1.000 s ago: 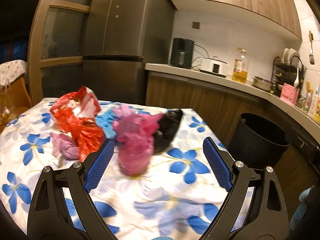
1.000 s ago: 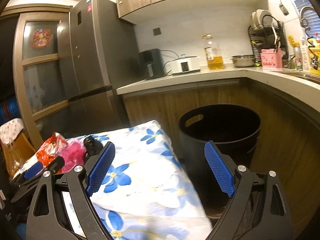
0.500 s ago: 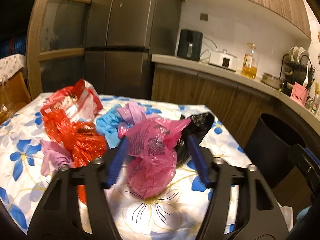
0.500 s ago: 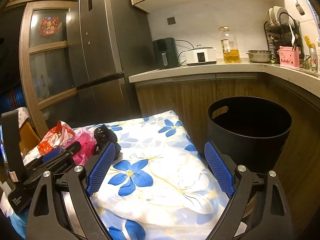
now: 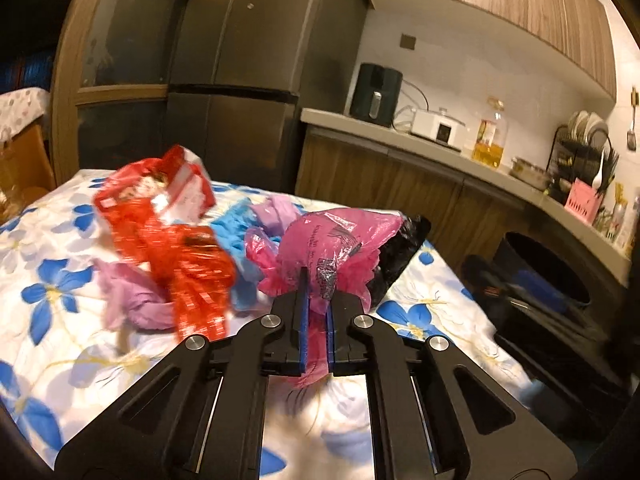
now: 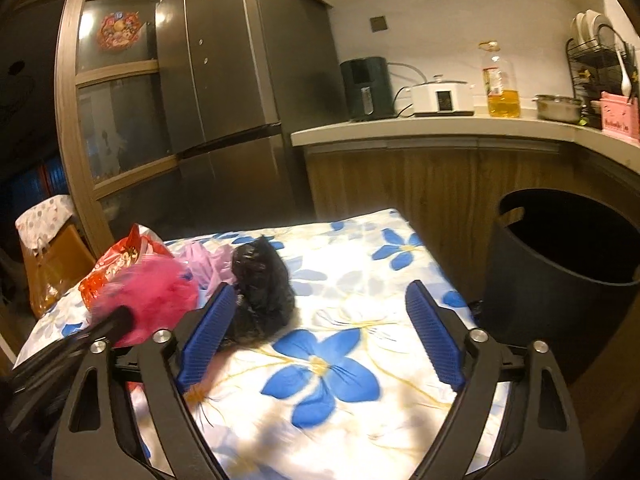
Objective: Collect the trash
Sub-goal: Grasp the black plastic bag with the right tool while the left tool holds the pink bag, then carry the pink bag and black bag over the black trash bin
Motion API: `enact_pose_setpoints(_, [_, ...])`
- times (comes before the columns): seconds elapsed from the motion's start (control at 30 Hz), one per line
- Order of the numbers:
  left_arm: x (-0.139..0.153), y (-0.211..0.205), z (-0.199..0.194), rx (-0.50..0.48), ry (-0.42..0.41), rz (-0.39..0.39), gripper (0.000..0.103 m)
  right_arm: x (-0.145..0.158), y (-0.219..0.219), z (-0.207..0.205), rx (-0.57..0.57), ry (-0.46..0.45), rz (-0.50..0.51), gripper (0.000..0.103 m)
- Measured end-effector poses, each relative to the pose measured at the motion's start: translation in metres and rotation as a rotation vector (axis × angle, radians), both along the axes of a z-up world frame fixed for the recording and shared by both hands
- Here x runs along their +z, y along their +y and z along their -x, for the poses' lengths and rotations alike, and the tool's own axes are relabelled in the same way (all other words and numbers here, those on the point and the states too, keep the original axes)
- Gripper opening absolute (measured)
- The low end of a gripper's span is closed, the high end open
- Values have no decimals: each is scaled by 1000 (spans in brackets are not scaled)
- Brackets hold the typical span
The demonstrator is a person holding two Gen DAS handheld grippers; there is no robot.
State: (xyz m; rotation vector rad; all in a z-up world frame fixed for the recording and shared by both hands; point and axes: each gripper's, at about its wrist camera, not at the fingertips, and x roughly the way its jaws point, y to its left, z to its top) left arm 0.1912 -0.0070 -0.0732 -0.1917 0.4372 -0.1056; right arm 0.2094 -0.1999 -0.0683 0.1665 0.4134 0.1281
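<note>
My left gripper is closing its jaws, and its blue pads pinch the lower part of a crumpled pink plastic bag on the flowered tablecloth. Touching the pink bag's right side lies a black bag. In the right wrist view my right gripper stands wide, its jaws just starting to close, with only tablecloth between them. The black bag lies at its left fingertip. The pink bag shows blurred at the left, on the tip of the left gripper.
Red wrappers, a blue bag and purple bags are heaped left of the pink bag. A black open bin stands on the floor off the table's right edge, under the counter. A refrigerator rises behind.
My left gripper went from wide open to pinched on the pink bag, which has lifted and shifted. The right gripper swung left over the table toward the black bag.
</note>
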Motion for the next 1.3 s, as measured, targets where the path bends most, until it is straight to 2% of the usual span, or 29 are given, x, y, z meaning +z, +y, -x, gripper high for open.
enact_pose_setpoints(0.27, [17, 25, 34, 30, -44, 28, 6, -2, 27, -30, 42, 10, -13, 79])
enact_pose_setpoints(0.43, [18, 34, 37, 42, -37, 16, 6, -9, 38, -47, 46, 41, -4, 70])
enact_pose_setpoints(0.5, [18, 38, 37, 46, -31, 22, 6, -14, 41, -54, 52, 62, 6, 62])
enact_pose_setpoints(0.57, [17, 41, 35, 47, -23, 31, 6, -20, 41, -59, 58, 90, 11, 43])
enact_pose_setpoints(0.6, [16, 42, 35, 47, -20, 32, 6, -23, 41, -60, 66, 105, 10, 38])
enact_pose_setpoints(0.67, [16, 43, 34, 48, -15, 34, 6, -25, 41, -59, 74, 112, 6, 20])
enact_pose_setpoints(0.77, [16, 43, 34, 51, -14, 36, 6, -22, 40, -54, 88, 102, 14, 7])
enact_pose_setpoints(1.03, [23, 37, 39, 55, -20, 33, 6, -5, 11, -20, 58, 45, -5, 5])
enact_pose_setpoints(1.3, [32, 17, 51, 29, -36, 19, 6, 20, -16, 37, 42, -25, -21, 5])
